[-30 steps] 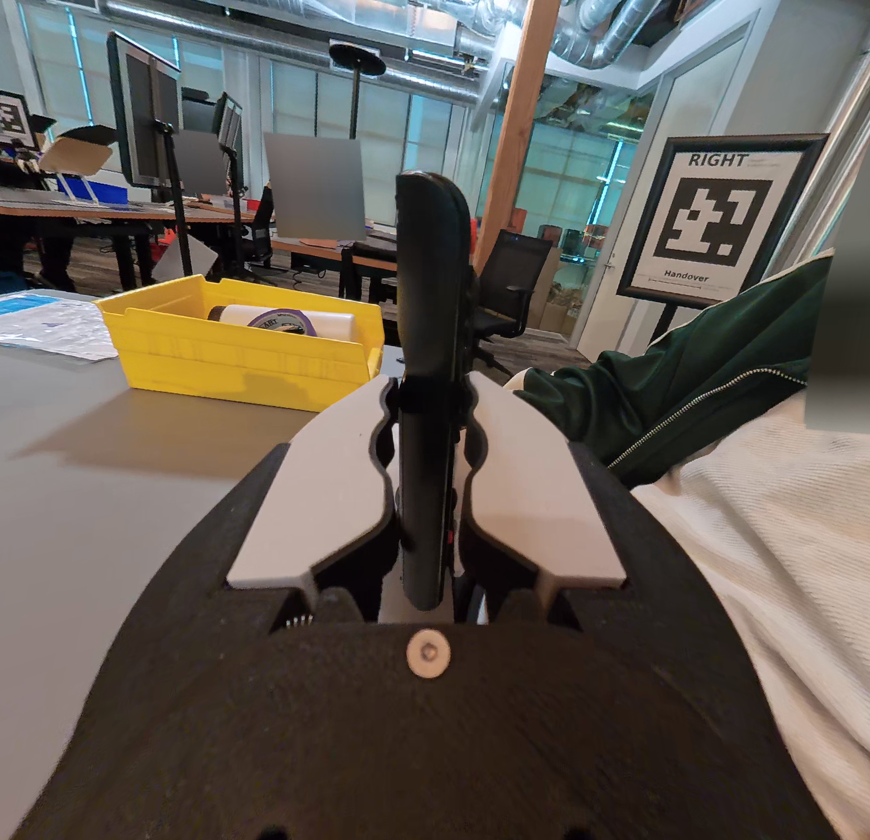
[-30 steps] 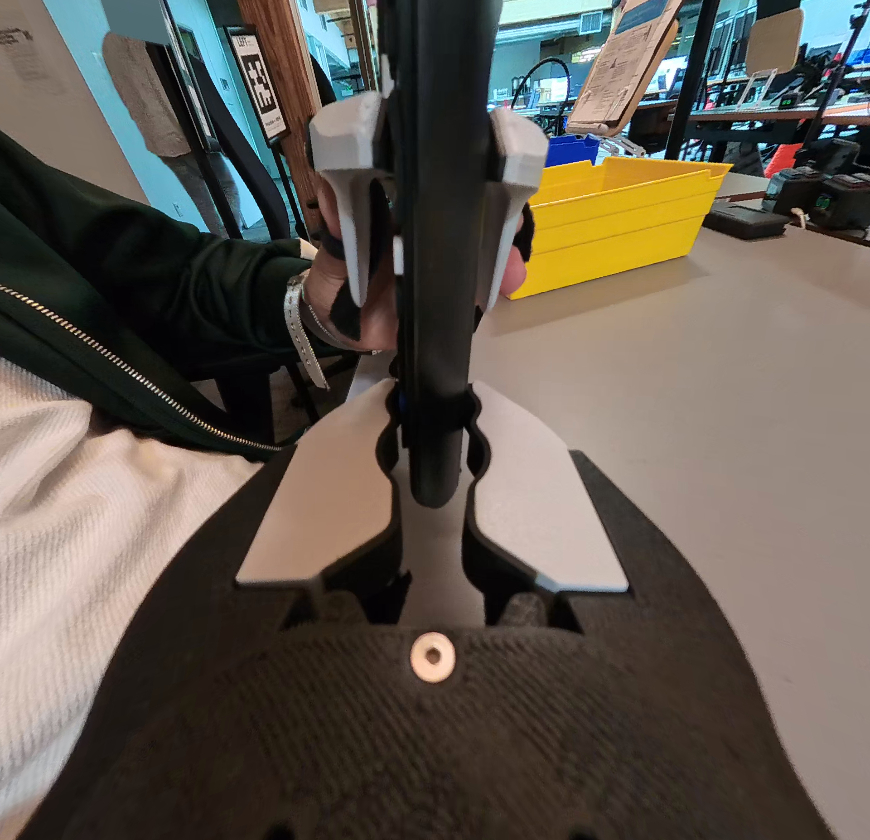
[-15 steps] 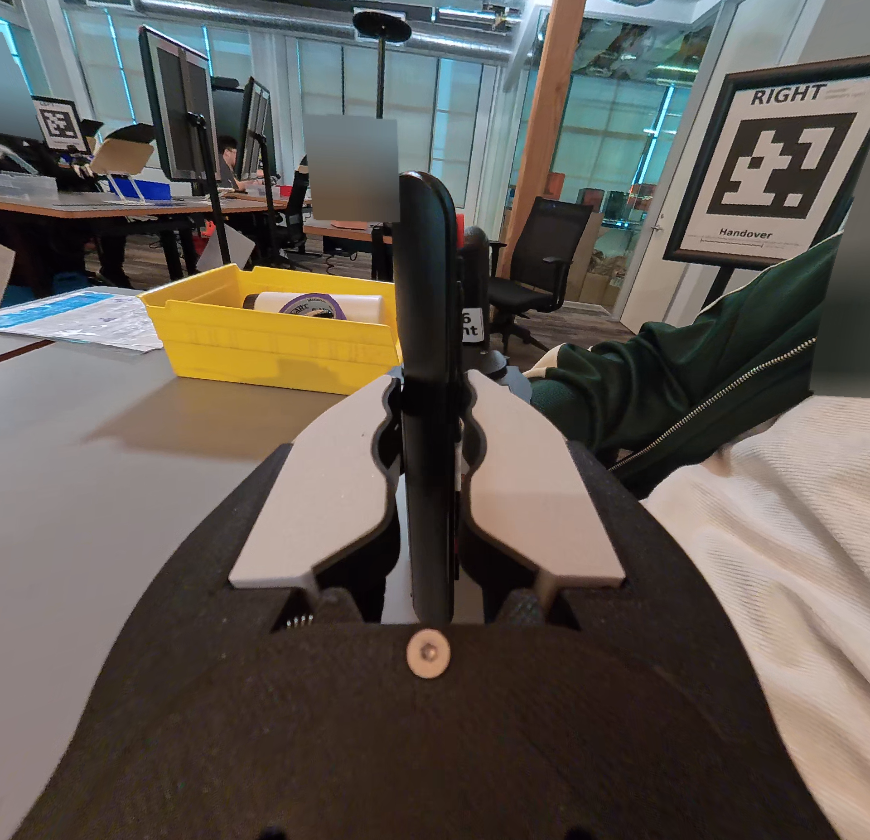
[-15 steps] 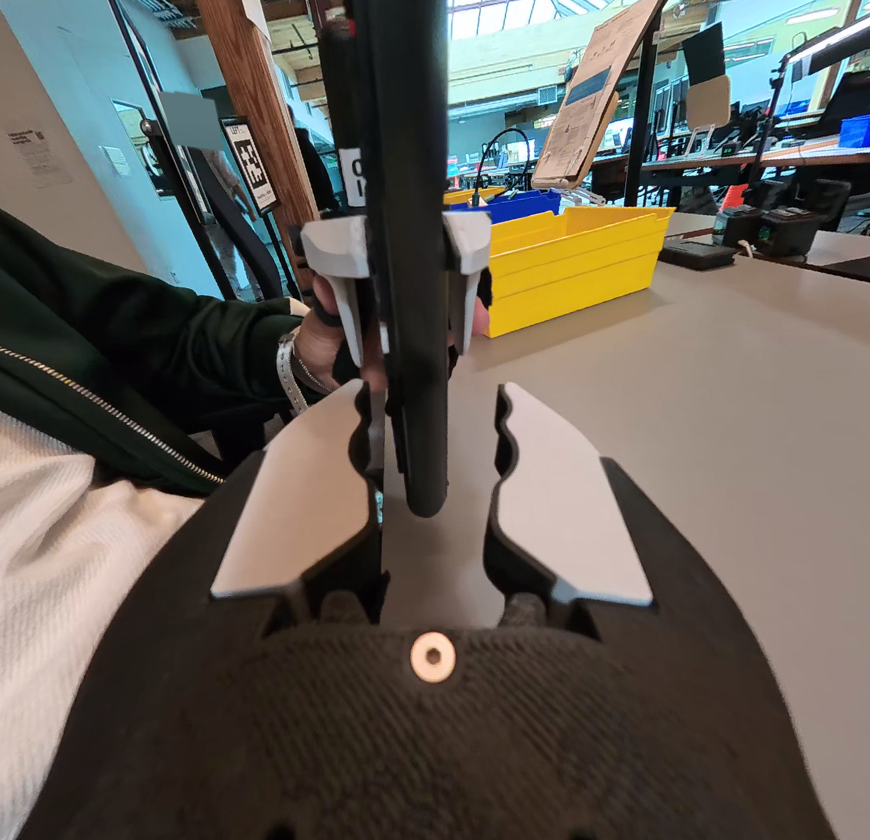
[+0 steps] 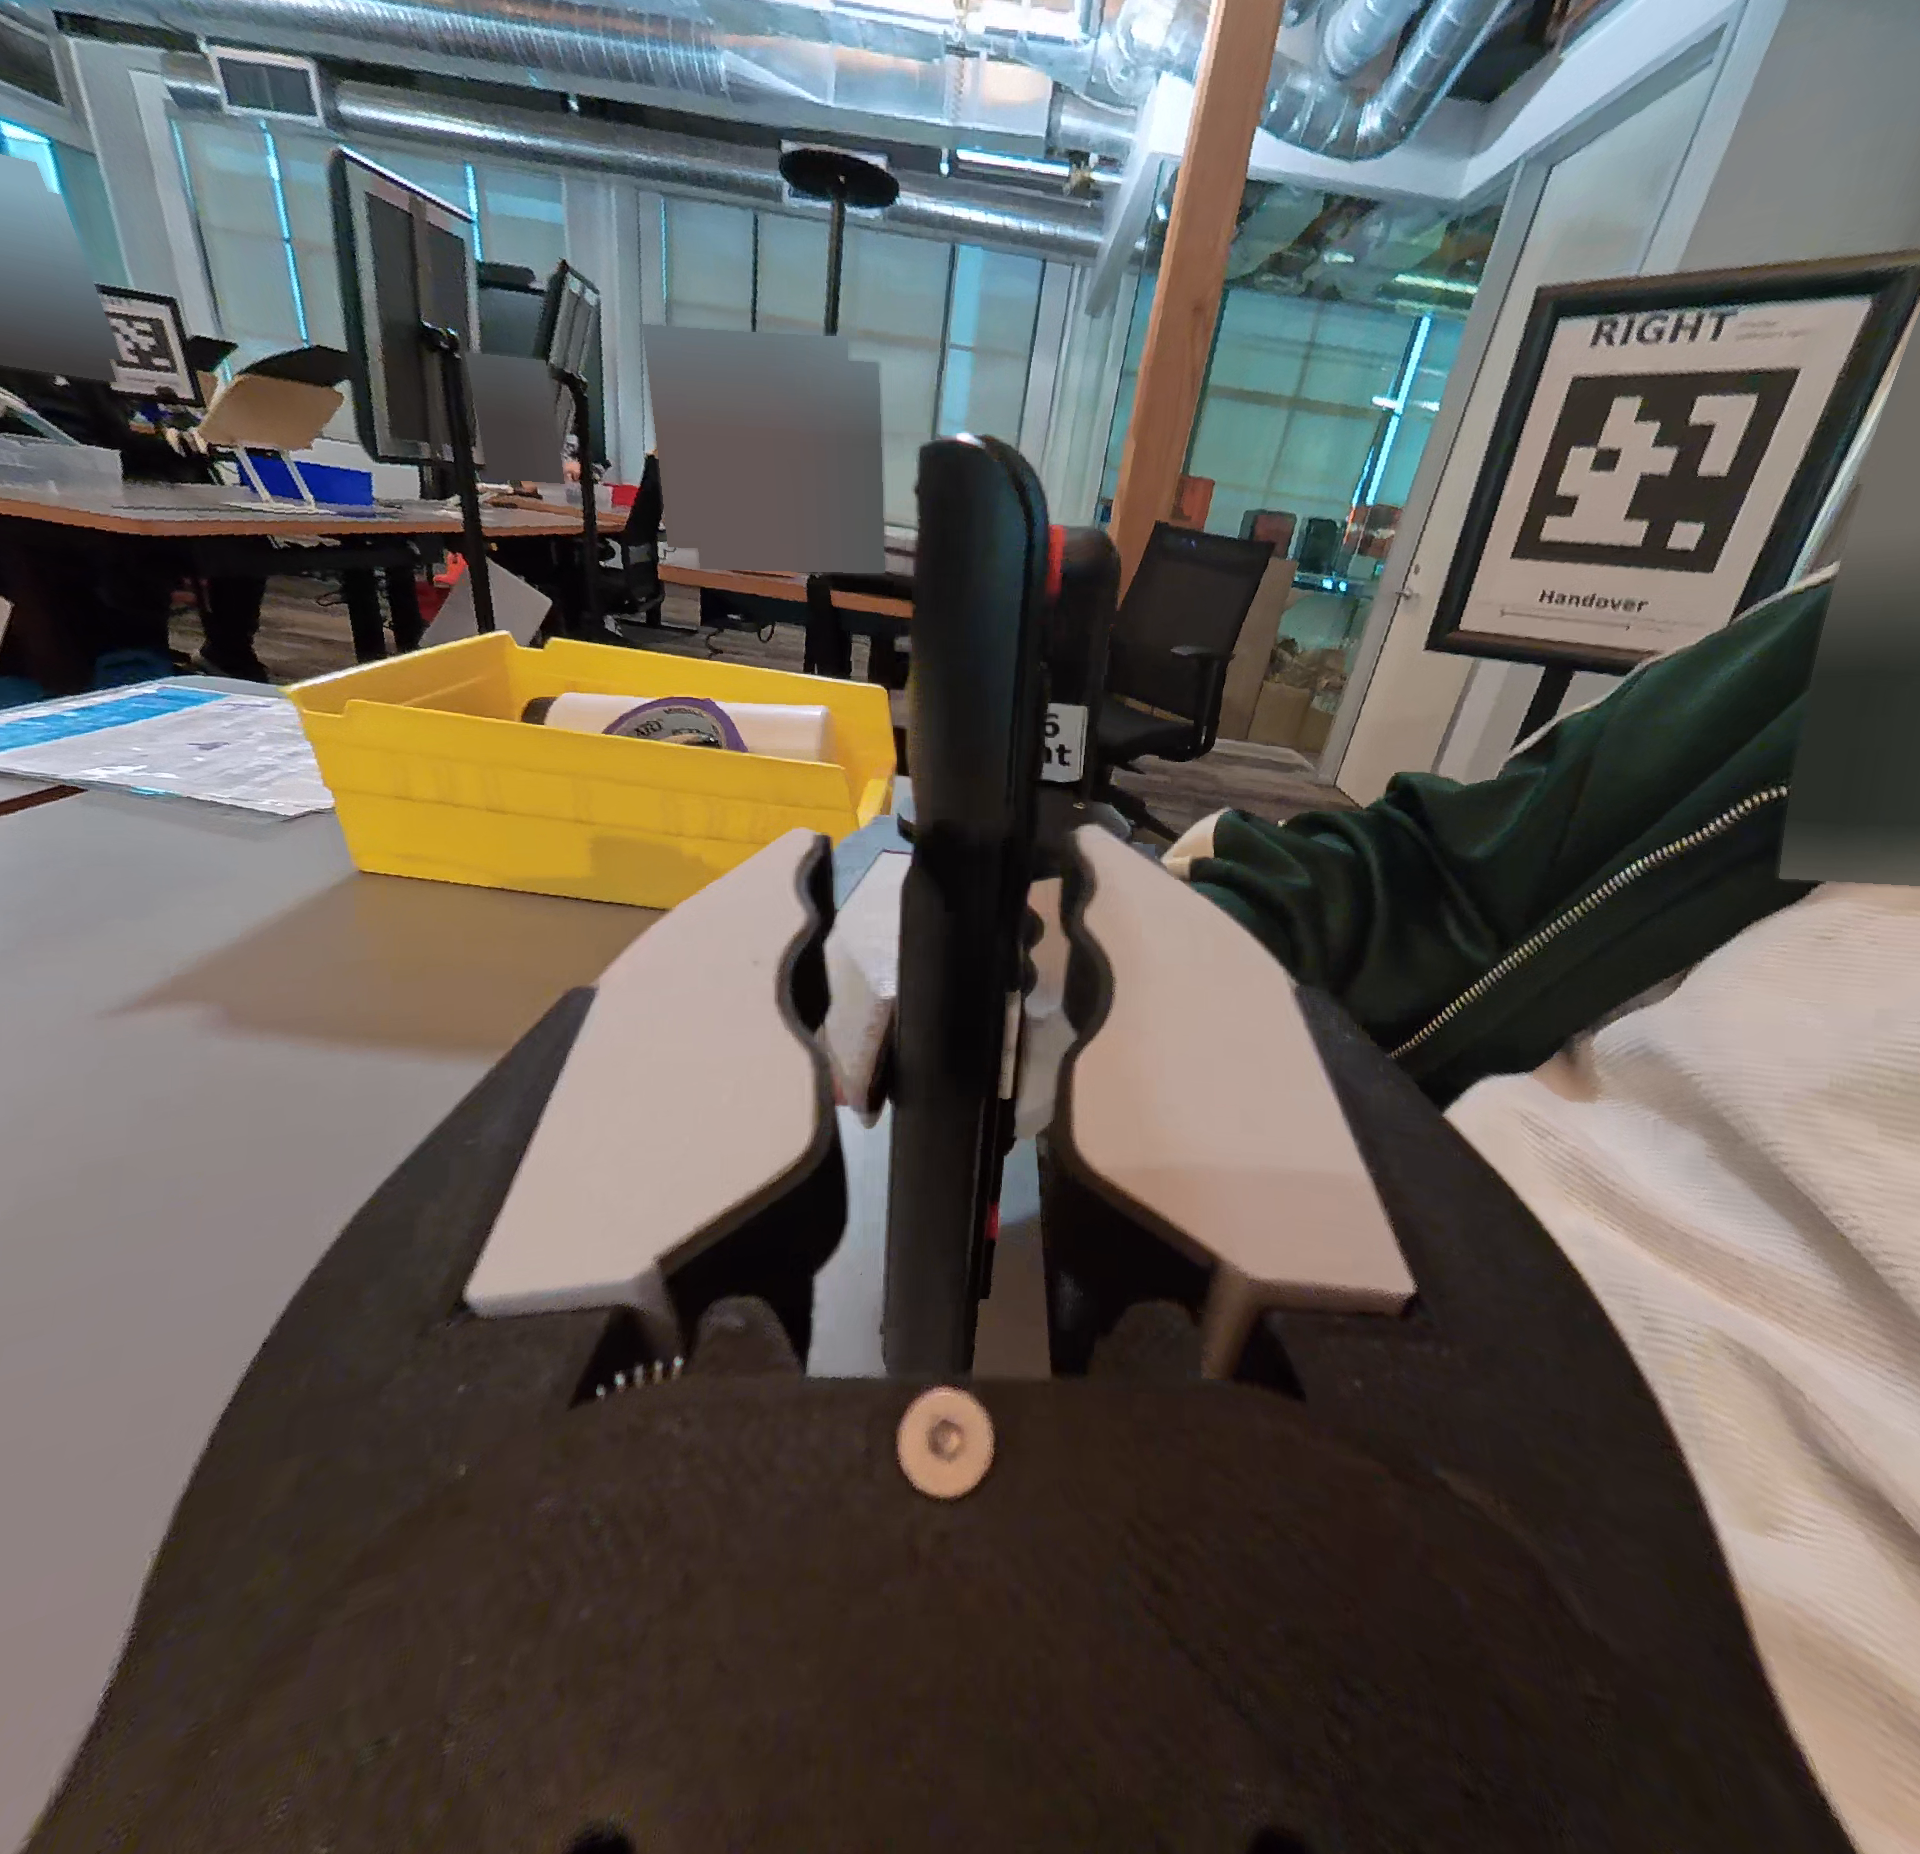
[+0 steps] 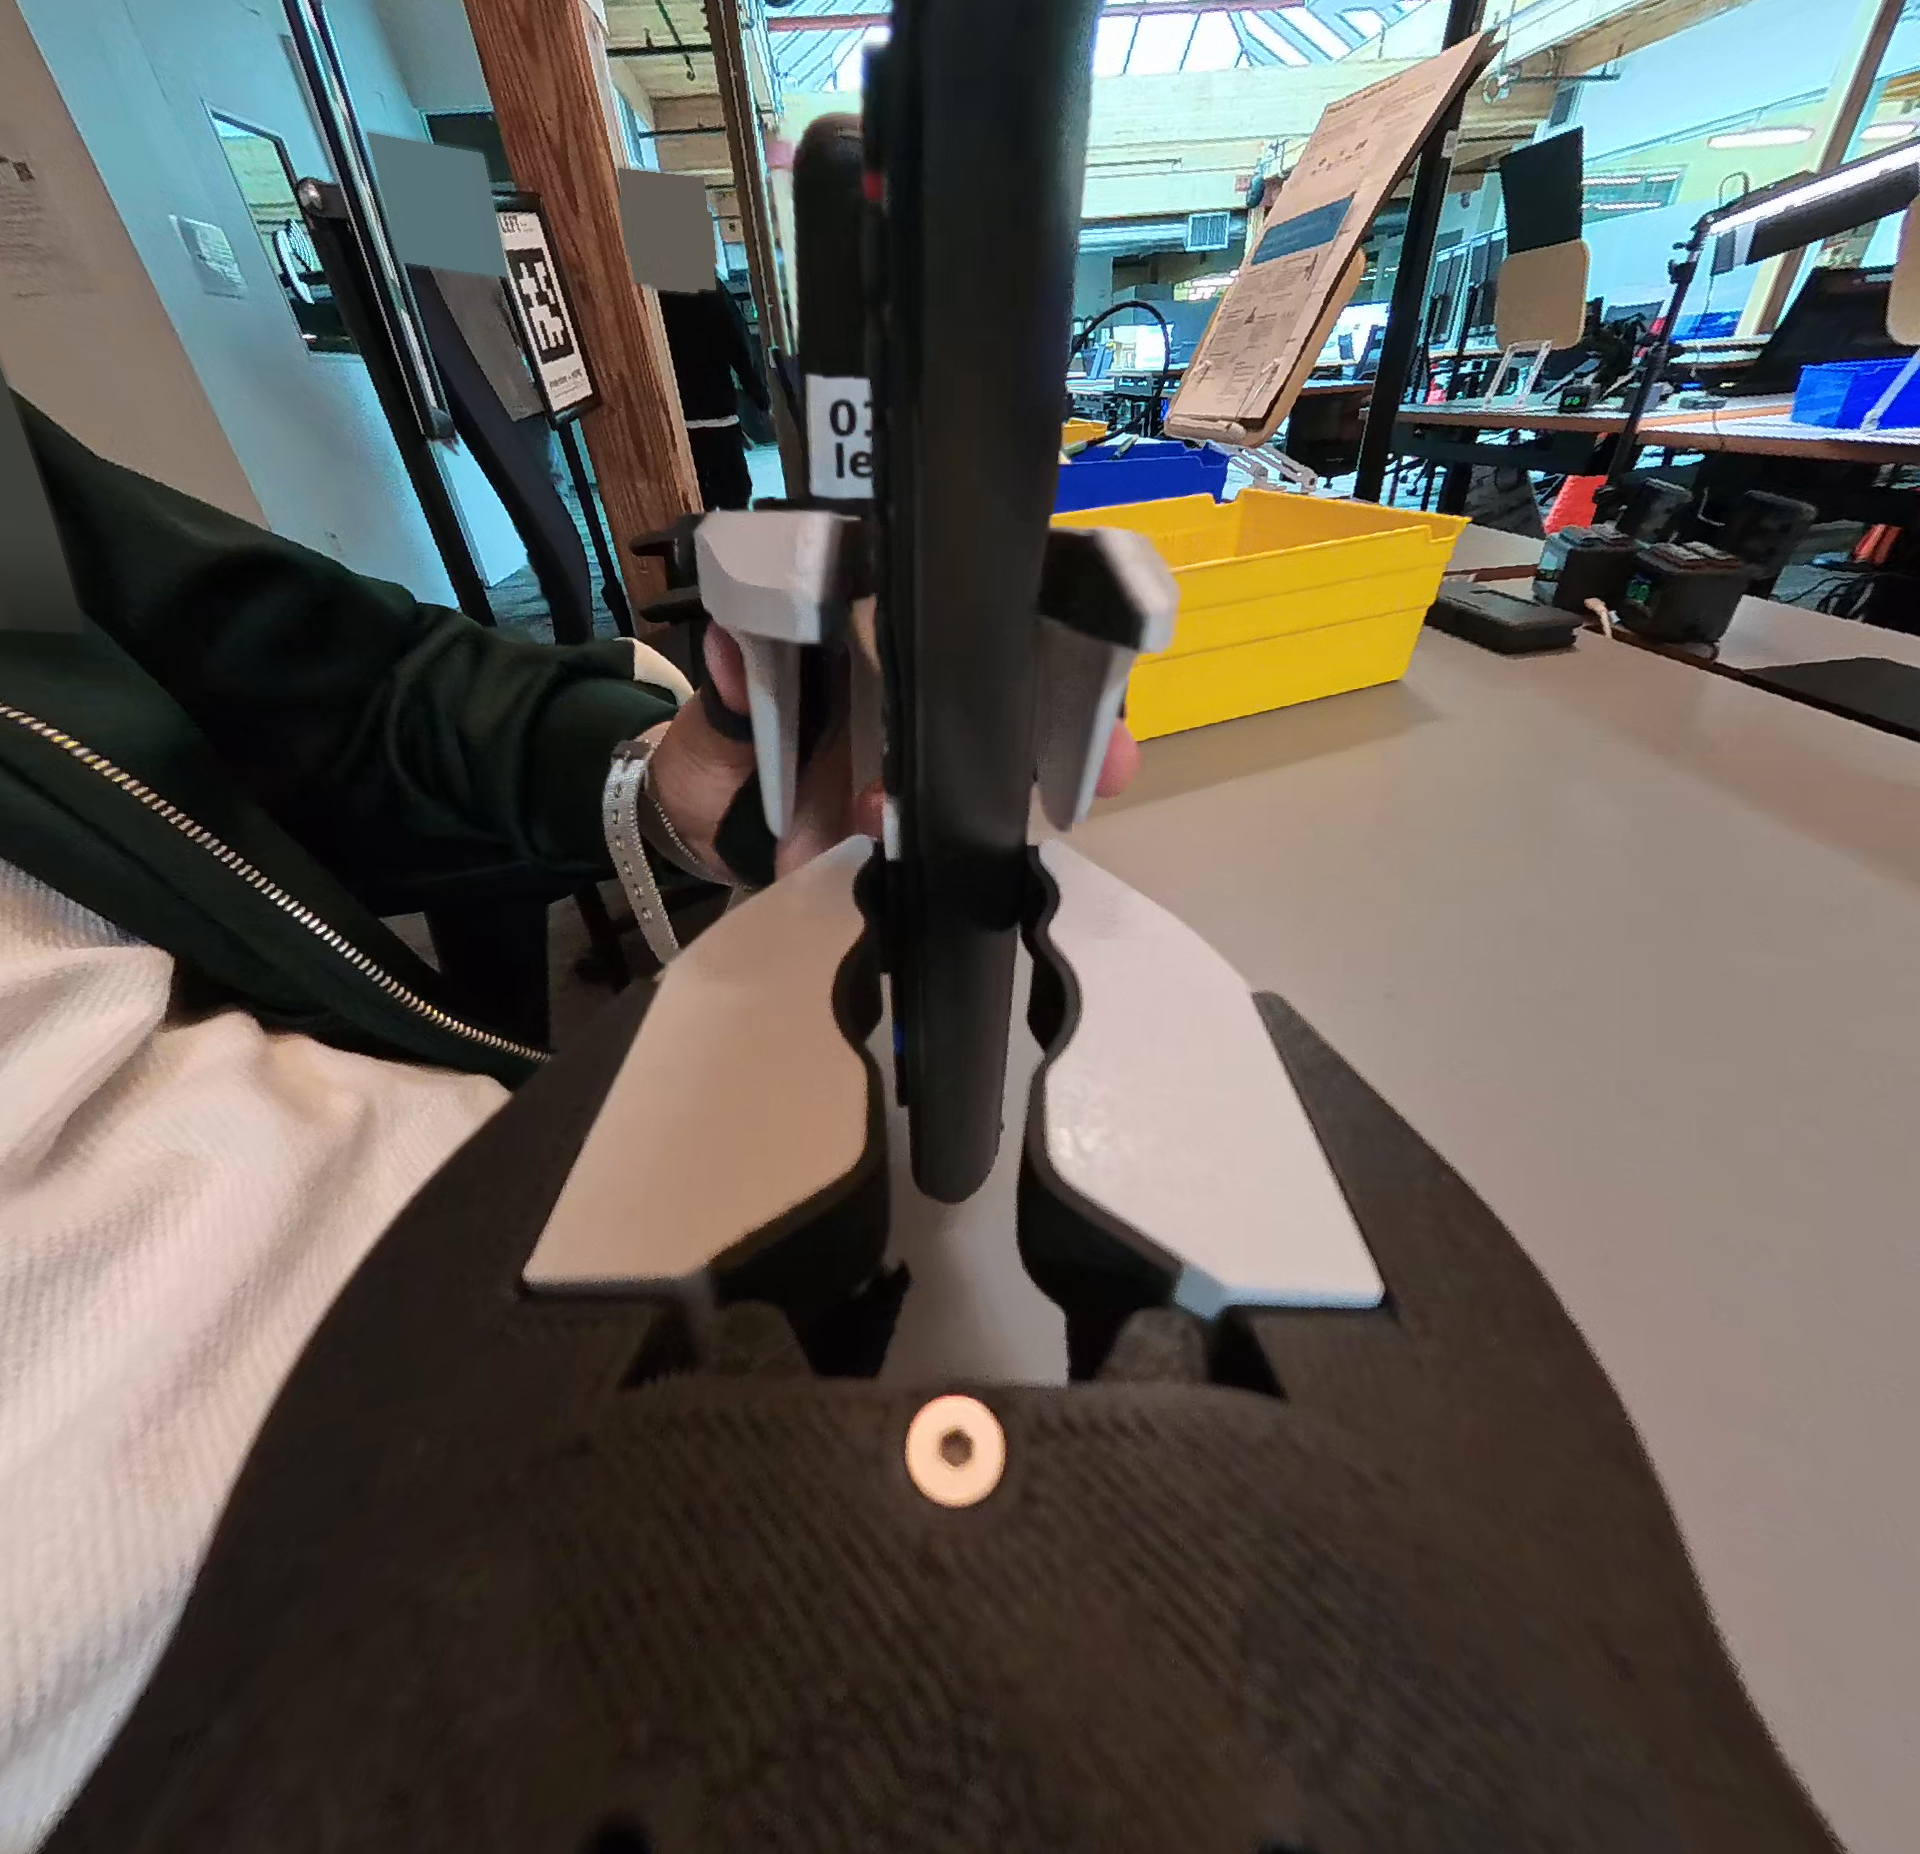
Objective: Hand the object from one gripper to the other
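Observation:
A long black remote (image 5: 966,765) stands upright between the two grippers above the grey table (image 5: 260,1077). My left gripper (image 5: 951,848) is open, its grey fingers (image 5: 707,1056) apart on either side of the remote. The right gripper's white fingers (image 5: 862,983) clamp the remote inside that gap. In the right wrist view my right gripper (image 6: 951,869) is shut on the lower end of the remote (image 6: 977,454). The left gripper (image 6: 940,661) sits farther up it, with its fingers (image 6: 774,599) spread clear, held by a hand.
A yellow bin (image 5: 582,817) with a purple-banded roll (image 5: 675,729) stands on the table behind the grippers; it also shows in the right wrist view (image 6: 1278,609). A printed sheet (image 5: 156,744) lies at far left. Black devices (image 6: 1662,578) sit at the table's far edge. A green sleeve (image 5: 1455,921) is close on the right. The left gripper's tips are roughly 5 cm from the right gripper's.
My left gripper, shut on the remote until half a second ago, has opened. My right gripper, open half a second ago, has shut on the remote's lower end.

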Available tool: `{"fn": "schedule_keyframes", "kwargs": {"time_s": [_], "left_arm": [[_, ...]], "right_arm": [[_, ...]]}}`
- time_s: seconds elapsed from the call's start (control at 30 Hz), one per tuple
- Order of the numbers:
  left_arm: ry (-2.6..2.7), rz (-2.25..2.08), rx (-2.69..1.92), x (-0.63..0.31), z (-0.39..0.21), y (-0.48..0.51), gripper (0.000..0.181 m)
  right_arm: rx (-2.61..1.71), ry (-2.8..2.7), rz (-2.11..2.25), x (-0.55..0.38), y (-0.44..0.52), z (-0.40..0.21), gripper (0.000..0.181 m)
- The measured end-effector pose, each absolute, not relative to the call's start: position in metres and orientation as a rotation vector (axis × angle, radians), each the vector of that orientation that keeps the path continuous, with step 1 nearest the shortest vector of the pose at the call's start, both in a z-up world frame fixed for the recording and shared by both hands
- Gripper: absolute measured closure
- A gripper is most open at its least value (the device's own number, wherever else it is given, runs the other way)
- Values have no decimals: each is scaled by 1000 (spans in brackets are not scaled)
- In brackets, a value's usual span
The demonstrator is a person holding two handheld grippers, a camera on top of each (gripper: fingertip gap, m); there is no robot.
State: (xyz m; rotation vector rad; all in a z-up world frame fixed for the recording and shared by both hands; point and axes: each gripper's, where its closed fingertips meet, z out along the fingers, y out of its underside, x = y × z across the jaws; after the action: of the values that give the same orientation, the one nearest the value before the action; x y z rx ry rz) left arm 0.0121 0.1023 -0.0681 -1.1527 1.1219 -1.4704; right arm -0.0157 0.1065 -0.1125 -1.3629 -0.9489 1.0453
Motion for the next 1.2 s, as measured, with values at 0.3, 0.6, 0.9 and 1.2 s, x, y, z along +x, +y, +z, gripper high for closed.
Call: {"fn": "schedule_keyframes", "kwargs": {"time_s": [0.3,0.6,0.9,1.2], "left_arm": [[1033,-1528,-1205,7,-72,119,131],[1028,-1546,-1234,8,-75,120,130],[1027,-1551,-1234,8,-75,121,130],[1028,-1556,-1235,8,-75,121,130]], "right_arm": [[-1411,-908,1016,-3,118,-114,157],[-1429,-904,1016,-2,120,-116,157],[-1448,-889,1023,-2,122,-118,157],[-1456,-882,1016,-1,123,-118,157]]}}
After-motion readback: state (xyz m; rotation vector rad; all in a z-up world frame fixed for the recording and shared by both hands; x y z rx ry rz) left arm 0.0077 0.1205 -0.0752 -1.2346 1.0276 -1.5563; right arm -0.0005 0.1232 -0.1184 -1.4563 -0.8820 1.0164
